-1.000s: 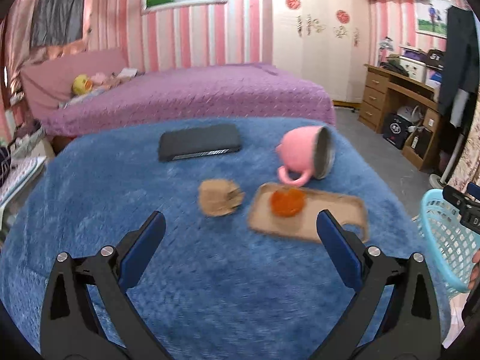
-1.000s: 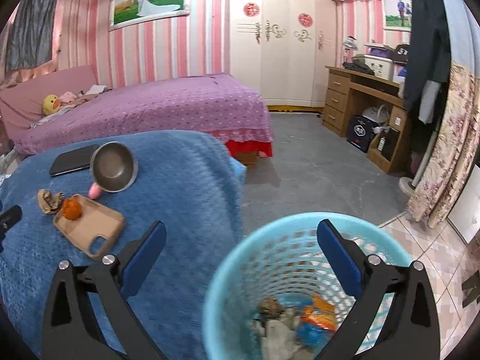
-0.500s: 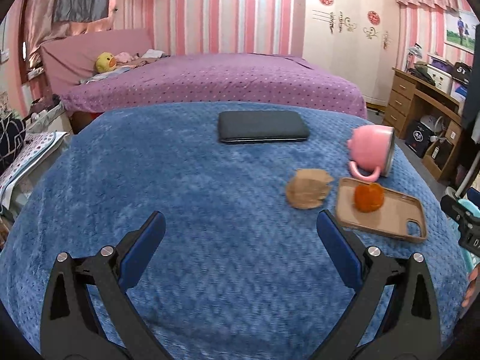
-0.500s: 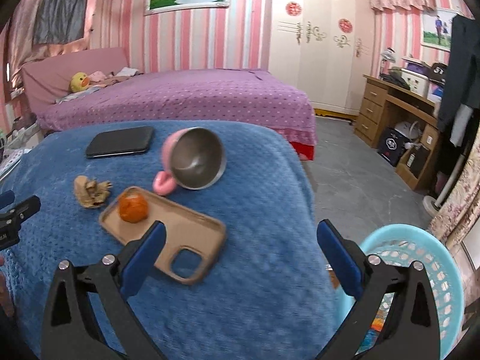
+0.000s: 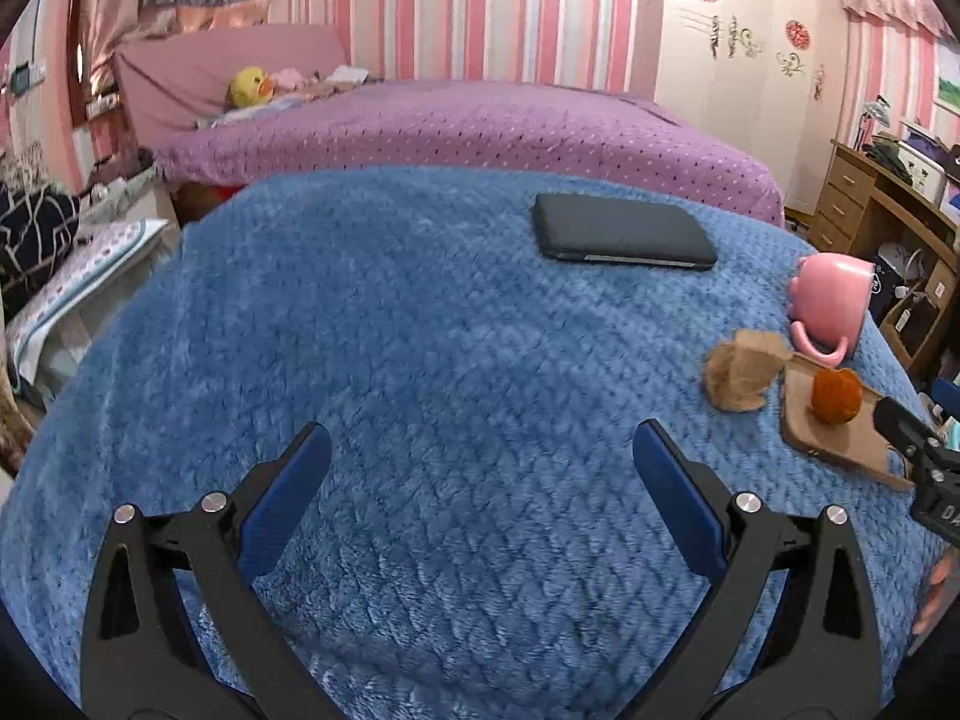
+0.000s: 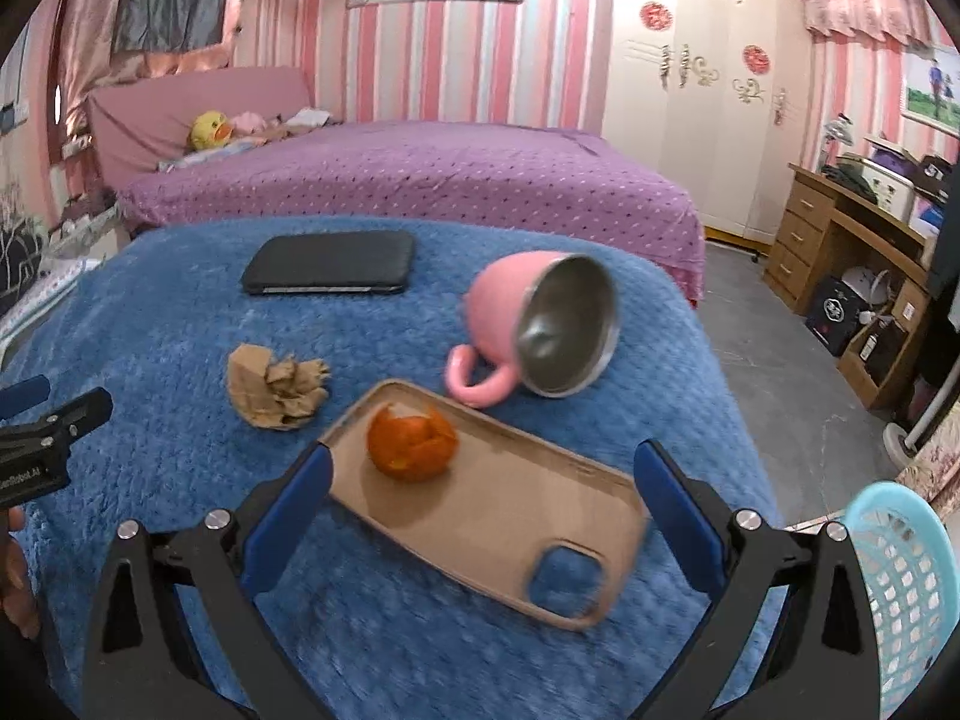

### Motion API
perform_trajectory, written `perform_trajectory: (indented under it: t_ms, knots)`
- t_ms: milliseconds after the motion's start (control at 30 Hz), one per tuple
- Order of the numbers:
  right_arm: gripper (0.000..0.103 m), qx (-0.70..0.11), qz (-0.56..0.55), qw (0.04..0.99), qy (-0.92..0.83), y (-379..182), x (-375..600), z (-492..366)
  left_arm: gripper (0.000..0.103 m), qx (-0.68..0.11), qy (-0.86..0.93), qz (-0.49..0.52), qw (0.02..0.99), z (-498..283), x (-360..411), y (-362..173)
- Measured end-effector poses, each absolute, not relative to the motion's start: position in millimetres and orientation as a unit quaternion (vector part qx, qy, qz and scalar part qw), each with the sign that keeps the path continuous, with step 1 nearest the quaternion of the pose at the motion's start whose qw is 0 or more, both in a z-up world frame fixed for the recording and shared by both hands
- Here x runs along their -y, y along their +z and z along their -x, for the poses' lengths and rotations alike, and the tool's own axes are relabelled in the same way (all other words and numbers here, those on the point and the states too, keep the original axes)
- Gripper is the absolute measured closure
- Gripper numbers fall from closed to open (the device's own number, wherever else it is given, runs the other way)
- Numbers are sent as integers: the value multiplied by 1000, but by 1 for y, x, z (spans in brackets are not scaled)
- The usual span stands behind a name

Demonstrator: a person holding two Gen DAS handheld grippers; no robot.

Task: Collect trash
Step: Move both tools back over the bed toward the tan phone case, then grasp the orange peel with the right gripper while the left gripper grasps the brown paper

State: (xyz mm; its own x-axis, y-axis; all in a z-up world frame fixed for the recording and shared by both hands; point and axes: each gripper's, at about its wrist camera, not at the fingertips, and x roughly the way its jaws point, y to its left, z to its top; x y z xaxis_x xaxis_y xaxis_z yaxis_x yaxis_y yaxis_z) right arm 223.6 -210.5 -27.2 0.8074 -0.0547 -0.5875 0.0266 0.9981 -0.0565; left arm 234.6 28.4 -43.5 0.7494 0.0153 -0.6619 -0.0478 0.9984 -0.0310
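An orange peel (image 6: 413,443) lies on a tan phone case (image 6: 504,510) on the blue blanket (image 6: 180,432). A crumpled brown paper (image 6: 276,387) sits just left of the case. My right gripper (image 6: 480,498) is open, low over the case, the peel a little ahead of its left finger. In the left wrist view the paper (image 5: 741,369) and peel (image 5: 836,396) lie far right; my left gripper (image 5: 480,486) is open over bare blanket, holding nothing. The blue mesh bin (image 6: 900,588) stands at the lower right, off the blanket.
A pink mug (image 6: 534,324) lies on its side behind the case. A black phone (image 6: 330,264) rests farther back. Beyond the blanket is a purple bed (image 6: 420,180); a wooden desk (image 6: 852,240) stands at the right. The left gripper's body (image 6: 42,444) shows at the left edge.
The right gripper swung left from above the bin to over the phone case and came closer. The left view panned left, so the trash slid to its right edge.
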Motion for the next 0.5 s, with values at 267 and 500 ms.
perform_trajectory:
  t_ms: [267, 500]
  knots:
    - [53, -367, 38, 929, 19, -47, 191, -259, 6, -364, 17, 25, 931, -241, -28, -47]
    - [72, -353, 18, 934, 46, -41, 209, -254, 6, -367, 3, 17, 930, -245, -13, -48]
